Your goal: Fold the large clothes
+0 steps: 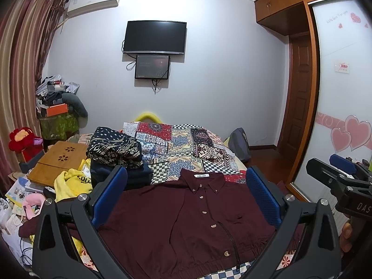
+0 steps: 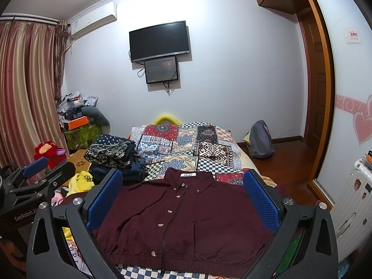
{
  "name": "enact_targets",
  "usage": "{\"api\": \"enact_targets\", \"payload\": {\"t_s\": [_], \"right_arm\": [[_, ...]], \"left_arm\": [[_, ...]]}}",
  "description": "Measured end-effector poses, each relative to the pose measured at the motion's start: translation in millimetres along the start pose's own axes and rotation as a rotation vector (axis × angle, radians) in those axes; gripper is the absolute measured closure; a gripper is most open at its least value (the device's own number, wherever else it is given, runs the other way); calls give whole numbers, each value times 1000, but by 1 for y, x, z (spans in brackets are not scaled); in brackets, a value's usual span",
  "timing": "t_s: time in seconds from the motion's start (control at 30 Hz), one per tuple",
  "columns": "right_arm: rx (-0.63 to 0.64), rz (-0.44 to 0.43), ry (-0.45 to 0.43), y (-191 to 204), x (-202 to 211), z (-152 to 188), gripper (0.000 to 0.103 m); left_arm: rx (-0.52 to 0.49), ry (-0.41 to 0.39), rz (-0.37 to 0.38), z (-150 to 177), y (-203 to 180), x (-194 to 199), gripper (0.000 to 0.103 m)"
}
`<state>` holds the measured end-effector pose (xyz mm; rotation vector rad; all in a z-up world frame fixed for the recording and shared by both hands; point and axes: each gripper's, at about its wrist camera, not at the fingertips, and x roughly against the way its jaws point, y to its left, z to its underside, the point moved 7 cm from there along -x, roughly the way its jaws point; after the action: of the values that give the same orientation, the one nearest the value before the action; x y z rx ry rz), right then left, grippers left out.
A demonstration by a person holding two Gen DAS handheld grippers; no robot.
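Note:
A maroon button-up jacket (image 1: 186, 220) lies flat on the bed, front up, collar away from me, its elastic hem nearest; in the right wrist view the jacket (image 2: 186, 220) also shows a black zip down the front. My left gripper (image 1: 186, 200) hovers above it, open, with nothing between its blue pads. My right gripper (image 2: 183, 200) is open too, above the same jacket and empty. Each gripper appears at the edge of the other's view: the right gripper (image 1: 337, 176) to the right, the left gripper (image 2: 37, 174) to the left.
A patchwork bedspread (image 1: 183, 144) covers the bed beyond the collar. A stack of folded dark clothes (image 1: 116, 155) sits at the left, with a yellow garment (image 1: 72, 183) and a wooden lap desk (image 1: 58, 160) beside it. A backpack (image 2: 260, 139) leans on the floor at right.

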<state>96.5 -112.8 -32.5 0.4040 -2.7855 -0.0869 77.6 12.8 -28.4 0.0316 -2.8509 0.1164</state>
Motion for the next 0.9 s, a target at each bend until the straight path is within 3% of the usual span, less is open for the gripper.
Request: {"api": "enact_targets", "payload": {"t_s": [0.9], "right_arm": [[-2, 9, 5, -2, 0, 3, 0]], "left_arm": [[2, 15, -3, 3, 0, -7, 1]]}}
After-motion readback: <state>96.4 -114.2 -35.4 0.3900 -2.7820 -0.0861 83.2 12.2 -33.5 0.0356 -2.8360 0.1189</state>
